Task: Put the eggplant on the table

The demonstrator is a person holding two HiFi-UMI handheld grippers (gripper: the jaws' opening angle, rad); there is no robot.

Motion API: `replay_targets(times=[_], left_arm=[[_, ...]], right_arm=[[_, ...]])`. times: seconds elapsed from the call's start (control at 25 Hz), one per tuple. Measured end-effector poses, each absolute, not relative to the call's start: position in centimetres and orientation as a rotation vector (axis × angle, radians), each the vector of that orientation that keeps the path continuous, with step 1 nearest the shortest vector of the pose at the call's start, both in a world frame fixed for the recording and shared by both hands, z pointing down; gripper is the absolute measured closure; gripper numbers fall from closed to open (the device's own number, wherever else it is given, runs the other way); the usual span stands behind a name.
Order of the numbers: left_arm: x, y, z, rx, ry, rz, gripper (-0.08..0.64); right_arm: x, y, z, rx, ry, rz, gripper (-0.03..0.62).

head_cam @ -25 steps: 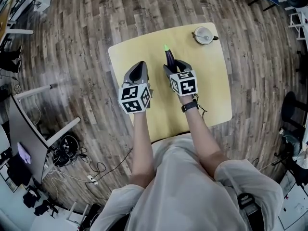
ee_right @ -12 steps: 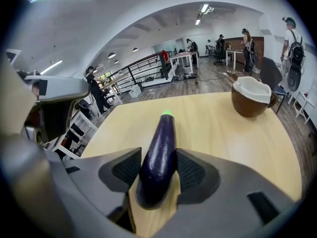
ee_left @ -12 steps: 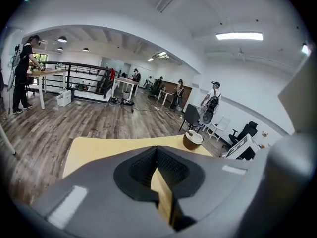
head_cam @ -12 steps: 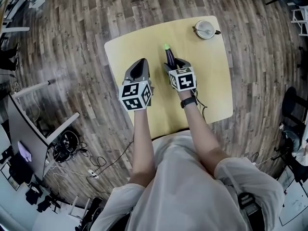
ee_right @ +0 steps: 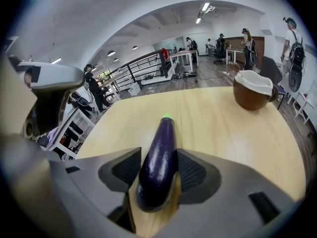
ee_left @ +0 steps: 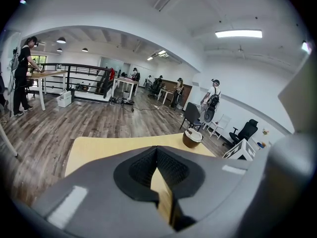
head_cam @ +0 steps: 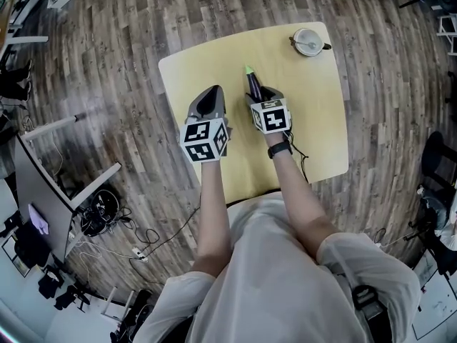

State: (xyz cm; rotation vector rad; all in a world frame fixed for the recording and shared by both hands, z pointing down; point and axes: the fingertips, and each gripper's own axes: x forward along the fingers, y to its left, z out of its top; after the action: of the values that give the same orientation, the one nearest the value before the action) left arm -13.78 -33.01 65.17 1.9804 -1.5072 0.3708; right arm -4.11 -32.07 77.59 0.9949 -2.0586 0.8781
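A dark purple eggplant [head_cam: 252,84] with a green stem tip lies lengthwise between the jaws of my right gripper [head_cam: 259,97], stem pointing away from me. In the right gripper view both pads press the eggplant [ee_right: 161,152] at its sides, low over the yellow table [head_cam: 314,120]. Whether it touches the tabletop I cannot tell. My left gripper [head_cam: 207,100] hovers just left of the right one, its fingertips meeting with nothing between them, as the left gripper view [ee_left: 157,150] shows.
A brown bowl [head_cam: 308,41] with a white inside stands at the table's far right corner, also in the right gripper view [ee_right: 252,90]. Wooden floor surrounds the table. Desks, chairs and several people stand further off in the room.
My right gripper has sunk a little towards the tabletop with the eggplant still in it. The left gripper has stayed about where it was.
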Motion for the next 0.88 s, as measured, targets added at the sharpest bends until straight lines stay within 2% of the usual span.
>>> replay_targets(times=[0.2,0.68,0.8,0.88], left_arm=[[-14.3,-32.8,64.3,1.999,-1.507,0.385,0.551],[-14.0,-32.7,60.7,2.071,-1.533,0.350,0.551],[-14.1,-32.2,59.6,2.076,-1.557,0.344,0.551],[-14.4,-32.0,59.0,2.077,-1.574,0.337,0.551]], right_arm=[[-5.0,-32.3,76.6,1.006,-2.108,0.875,0.342],[-3.7,-33.2,70.5,1.098,-2.183,0.753,0.339],[-3.0,-33.2,68.4,1.140,-2.202,0.716,0.345],[-2.7,-33.3,67.1,1.167,-2.222,0.687,0.375]])
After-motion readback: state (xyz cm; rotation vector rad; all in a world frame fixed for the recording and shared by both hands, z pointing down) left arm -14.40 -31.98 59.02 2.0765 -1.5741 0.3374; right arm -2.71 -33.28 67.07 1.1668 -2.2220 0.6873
